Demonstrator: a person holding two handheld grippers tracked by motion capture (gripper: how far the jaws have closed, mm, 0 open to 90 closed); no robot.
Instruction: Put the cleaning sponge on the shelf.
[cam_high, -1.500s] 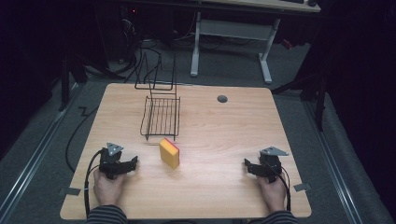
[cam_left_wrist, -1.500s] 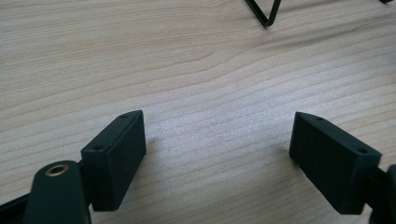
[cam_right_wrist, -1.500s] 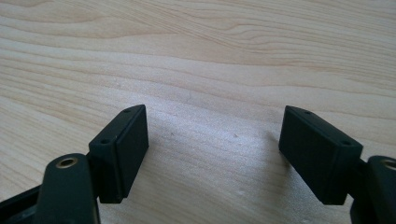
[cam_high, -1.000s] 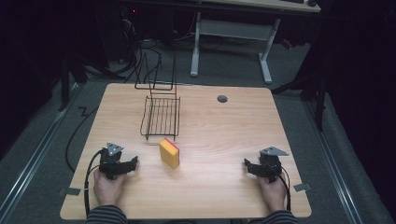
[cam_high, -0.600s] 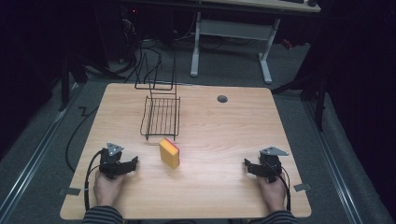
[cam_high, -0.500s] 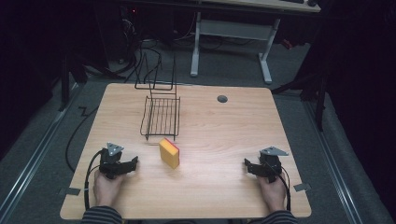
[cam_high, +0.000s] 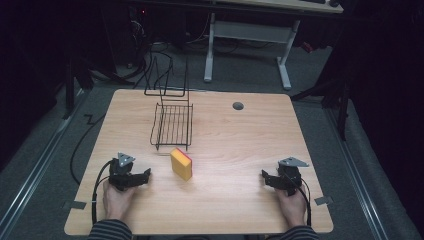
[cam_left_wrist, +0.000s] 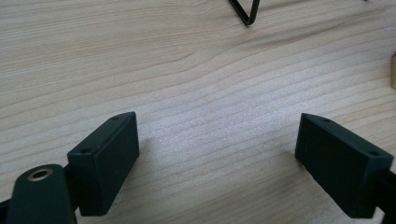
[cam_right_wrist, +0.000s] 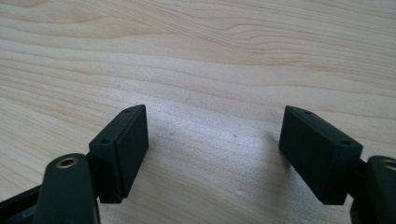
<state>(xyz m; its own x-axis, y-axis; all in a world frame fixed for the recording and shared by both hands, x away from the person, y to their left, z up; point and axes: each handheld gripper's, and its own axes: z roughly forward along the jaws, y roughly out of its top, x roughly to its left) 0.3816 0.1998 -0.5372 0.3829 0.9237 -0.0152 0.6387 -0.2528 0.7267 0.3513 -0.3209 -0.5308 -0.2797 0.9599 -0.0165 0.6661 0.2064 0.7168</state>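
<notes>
A yellow sponge (cam_high: 181, 163) with a red side stands on edge in the middle of the wooden table (cam_high: 240, 145). My left gripper (cam_high: 148, 175) rests on the table to the sponge's left, held by a hand, jaws pointing toward it. Its jaws have just been opening, and in the left gripper view the left gripper (cam_left_wrist: 217, 158) has only bare wood between them. My right gripper (cam_high: 263, 178) lies at the front right, pointing left. In the right gripper view the right gripper (cam_right_wrist: 215, 149) is open over bare wood.
A black wire rack (cam_high: 172, 125) stands just behind the sponge, with an upright wire frame (cam_high: 167, 75) at the table's far edge. One rack corner (cam_left_wrist: 247, 11) shows ahead of the left jaws. A round grey cable hole (cam_high: 238, 106) sits at the back right.
</notes>
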